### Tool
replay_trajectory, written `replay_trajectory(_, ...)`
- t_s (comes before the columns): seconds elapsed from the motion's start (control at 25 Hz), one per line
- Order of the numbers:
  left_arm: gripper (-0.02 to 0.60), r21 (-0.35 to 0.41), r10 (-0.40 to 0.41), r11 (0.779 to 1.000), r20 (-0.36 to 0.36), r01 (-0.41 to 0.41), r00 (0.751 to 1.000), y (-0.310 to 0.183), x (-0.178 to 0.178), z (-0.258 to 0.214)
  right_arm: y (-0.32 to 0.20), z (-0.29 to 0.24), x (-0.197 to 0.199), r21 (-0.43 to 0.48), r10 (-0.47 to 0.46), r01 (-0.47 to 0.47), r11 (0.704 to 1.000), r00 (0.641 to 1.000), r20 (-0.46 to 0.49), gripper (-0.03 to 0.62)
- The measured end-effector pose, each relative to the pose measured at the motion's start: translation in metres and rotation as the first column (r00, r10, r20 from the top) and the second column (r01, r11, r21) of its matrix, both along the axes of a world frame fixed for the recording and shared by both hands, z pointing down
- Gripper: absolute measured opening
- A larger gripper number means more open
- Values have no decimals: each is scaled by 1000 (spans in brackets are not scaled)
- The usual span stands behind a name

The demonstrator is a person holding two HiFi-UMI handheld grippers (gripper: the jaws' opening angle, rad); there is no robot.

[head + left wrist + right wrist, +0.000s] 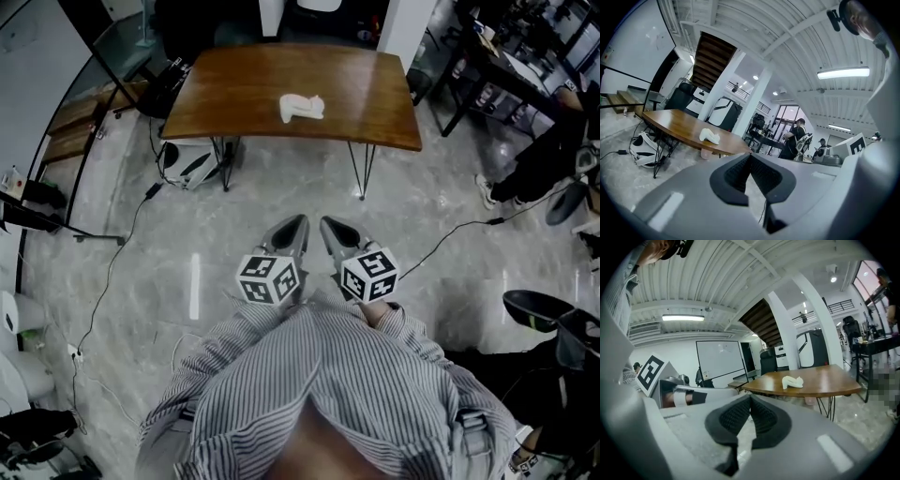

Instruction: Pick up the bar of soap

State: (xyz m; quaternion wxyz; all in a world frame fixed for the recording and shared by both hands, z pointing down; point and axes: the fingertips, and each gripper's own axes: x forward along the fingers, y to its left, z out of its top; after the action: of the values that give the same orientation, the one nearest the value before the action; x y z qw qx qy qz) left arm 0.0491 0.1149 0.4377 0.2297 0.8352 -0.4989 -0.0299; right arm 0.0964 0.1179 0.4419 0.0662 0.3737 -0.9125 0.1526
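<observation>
Two grippers, both closed and both empty, hang close to our striped shirt (309,375), well back from the table (234,84) where the bar of soap (302,108) waits. The left gripper (299,223) shows its ribbed pads pressed together with nothing between them, and the right gripper (328,225) looks the same.

We judge the first risk to be arriving at the table with the jaws together: shut tips would only nudge the soap along the smooth wood, perhaps toward the table's edge. The second is the grip itself. The soap looks slick and uneven, so a squeeze across a sloping part could squirt it out and drop it back onto the table or off it. A third lies underfoot: a cable (441,236) trails over the polished floor in front of the table, to the right of our path, and a careless step could catch it.

The soap lies alone near the middle of the tabletop, a little right of centre. It is white to cream against the dark brown wood, and lumpy, not a plain block: a long low body with a raised, curled end. Finer detail is too small to tell.
</observation>
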Motion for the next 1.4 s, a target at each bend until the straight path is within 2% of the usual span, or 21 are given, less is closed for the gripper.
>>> replay_trajectory(0.12, 2, -9, 13, 1000, -10, -13, 1000, -8, 10, 6, -9, 4, 0, 4, -28, 28, 1000, 999, -19, 3)
replay_trajectory(0.24, 2, -33, 31, 999, -12, -31, 999, -14, 17, 15, -19, 15, 7, -17, -11, 11, 1000, 1000, -27, 3)
replay_trajectory(0.36, 2, -18, 29, 999, -13, -29, 1000, -40, 14, 21, -40, 26, 6, -36, -13, 12, 999, 1000, -18, 3)
replay_trajectory(0.48, 2, -4, 31, 1000, -11, -31, 999, -79, 8, 26, -77, 31, 2, -23, -13, 13, 1000, 999, -32, 3)
replay_trajectory(0.6, 2, -27, 42, 999, -30, -43, 999, -119, 0, 35, -119, 34, -5, -23, -8, 7, 1000, 998, -55, 3)
replay_trajectory(1.04, 2, -57, 105, 993, -46, -107, 993, -315, -51, 29, -311, 31, -56, -41, -42, 37, 998, 991, -124, 3)
replay_trajectory(1.16, 2, -83, 108, 990, -42, -111, 993, -346, -57, 35, -346, 35, -61, -43, -60, 53, 998, 984, -170, 3)
replay_trajectory(1.28, 2, -112, 121, 985, -69, -128, 990, -366, -56, 43, -370, 46, -63, -65, -95, 83, 994, 971, -219, 5)
replay_trajectory(1.4, 3, -138, 119, 982, -99, -132, 988, -383, -58, 49, -389, 58, -70, -73, -179, 165, 984, 941, -286, 29)
